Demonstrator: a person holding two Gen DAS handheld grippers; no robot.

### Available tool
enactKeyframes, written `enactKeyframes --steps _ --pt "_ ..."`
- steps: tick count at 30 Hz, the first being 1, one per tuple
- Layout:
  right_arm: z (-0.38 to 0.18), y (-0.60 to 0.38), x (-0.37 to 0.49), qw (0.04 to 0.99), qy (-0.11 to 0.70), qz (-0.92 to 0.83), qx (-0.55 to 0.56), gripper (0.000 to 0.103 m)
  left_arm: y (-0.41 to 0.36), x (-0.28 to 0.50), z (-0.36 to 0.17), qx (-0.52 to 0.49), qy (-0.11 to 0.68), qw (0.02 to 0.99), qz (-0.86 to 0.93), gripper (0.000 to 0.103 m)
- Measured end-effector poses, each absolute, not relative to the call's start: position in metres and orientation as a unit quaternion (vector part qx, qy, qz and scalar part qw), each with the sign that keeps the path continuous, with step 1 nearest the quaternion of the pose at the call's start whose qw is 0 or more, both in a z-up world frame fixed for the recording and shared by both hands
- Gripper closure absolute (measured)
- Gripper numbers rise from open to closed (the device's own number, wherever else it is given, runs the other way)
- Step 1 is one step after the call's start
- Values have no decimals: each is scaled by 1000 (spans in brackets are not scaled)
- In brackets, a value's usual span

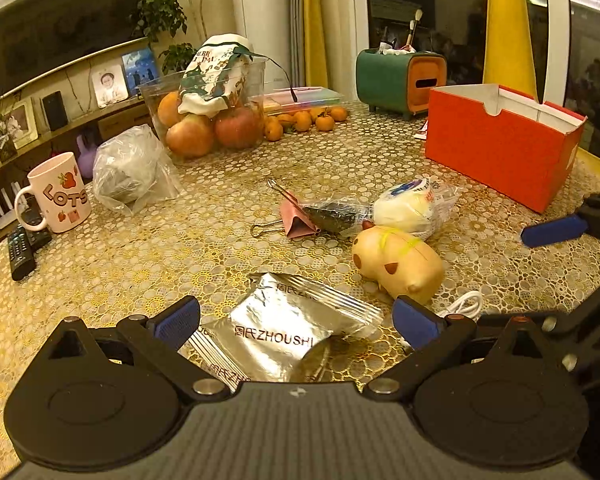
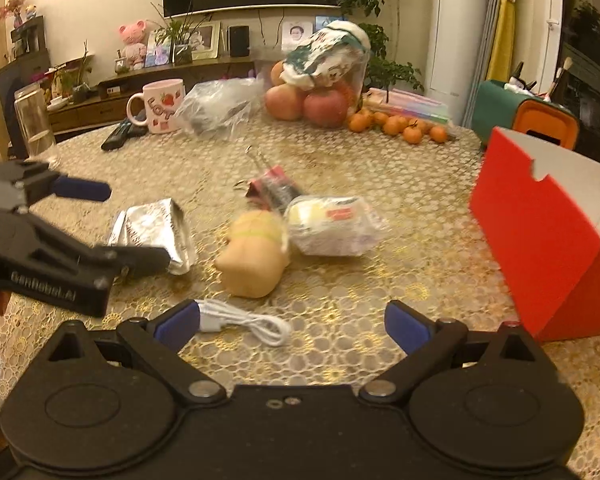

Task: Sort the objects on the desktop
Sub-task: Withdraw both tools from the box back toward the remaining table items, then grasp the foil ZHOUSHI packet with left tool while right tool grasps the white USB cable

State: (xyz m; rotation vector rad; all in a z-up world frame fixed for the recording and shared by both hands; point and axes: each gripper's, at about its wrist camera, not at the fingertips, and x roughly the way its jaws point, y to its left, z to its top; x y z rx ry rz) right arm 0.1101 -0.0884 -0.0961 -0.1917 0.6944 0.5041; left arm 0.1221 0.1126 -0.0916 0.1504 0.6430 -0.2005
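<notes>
While splayed, left gripper (image 1: 296, 320) straddles crinkled foil packet (image 1: 288, 328) | lace tablecloth (image 1: 140, 248)

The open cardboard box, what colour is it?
Red outside, white inside; clearest in the left wrist view.

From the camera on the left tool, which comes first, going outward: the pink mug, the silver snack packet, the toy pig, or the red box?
1. Silver snack packet, lying between the open fingers of the left tool.
2. Toy pig, just beyond, to the right.
3. Pink mug, far left, and red box, far right: too close to call.
</notes>
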Motion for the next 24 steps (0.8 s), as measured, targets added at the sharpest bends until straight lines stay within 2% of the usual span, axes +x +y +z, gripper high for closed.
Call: enactKeyframes --steps 17,24 --pt "-129 -51 121 897 379 214 -70 4 122 137 -109 66 329 937 -101 0" --pt "-132 -46 117 903 362 216 -82 5 122 143 -115 63 337 934 -98 0"
